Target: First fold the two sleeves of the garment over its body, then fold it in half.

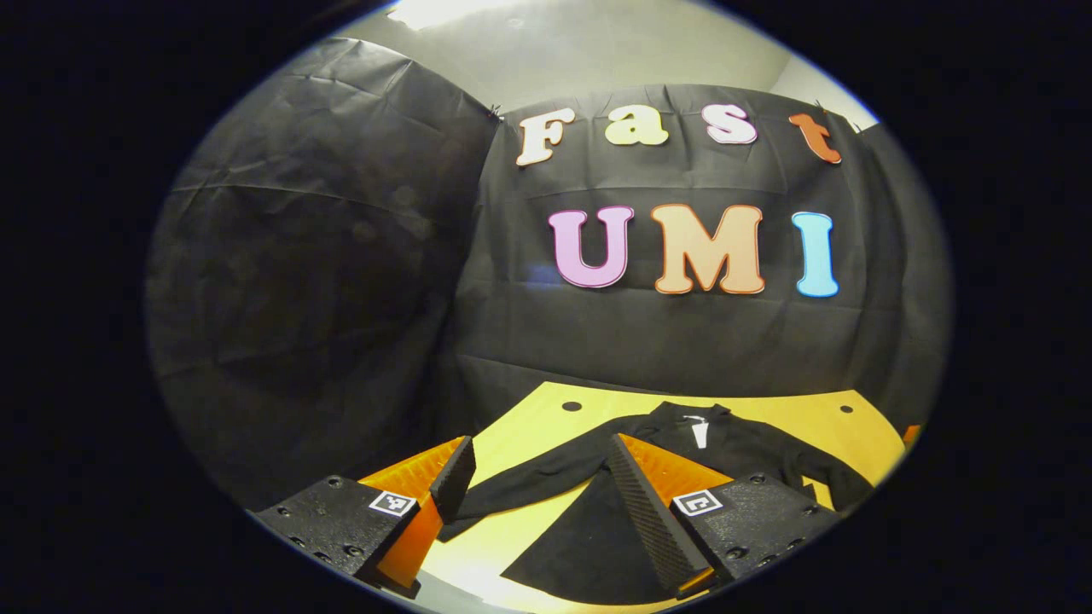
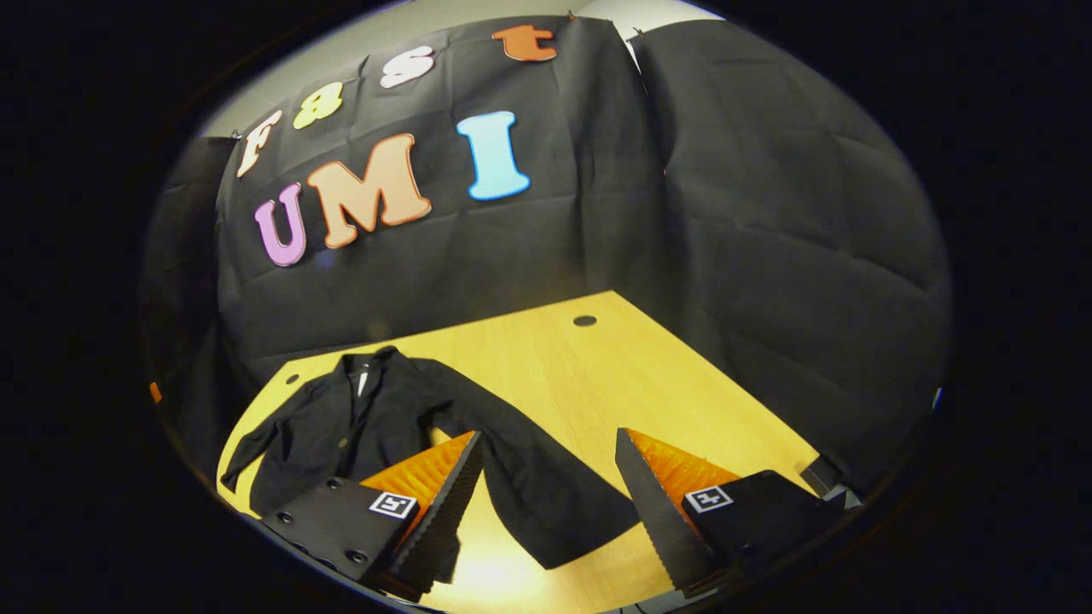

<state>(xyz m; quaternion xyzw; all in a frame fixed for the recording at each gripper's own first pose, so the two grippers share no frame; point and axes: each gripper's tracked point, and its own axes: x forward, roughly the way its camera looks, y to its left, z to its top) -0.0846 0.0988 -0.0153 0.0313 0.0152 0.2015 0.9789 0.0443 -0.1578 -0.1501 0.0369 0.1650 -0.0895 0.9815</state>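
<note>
Yellow table (image 2: 597,375) carries the black jacket (image 2: 358,426) spread flat, sleeves out; left gripper (image 1: 542,490) and right gripper (image 2: 546,477) hover over the jacket, jaws wide, gripping nothing

- A staged recording booth, not a lived-in room: black cloth (image 2: 768,222) hangs as wall on the sides seen, creased and pinned at the top edges.
- Above the cloth a plain pale wall and ceiling (image 1: 597,51) show, with a bright light patch, so the booth stands inside a larger indoor room.
- A light wooden table (image 2: 597,375) with round cable holes (image 2: 584,321), office-desk style, is the work surface.
- Square printed tracking markers (image 1: 697,502) sit on the handheld tool, a sign of a data-collection or lab setup.
</note>
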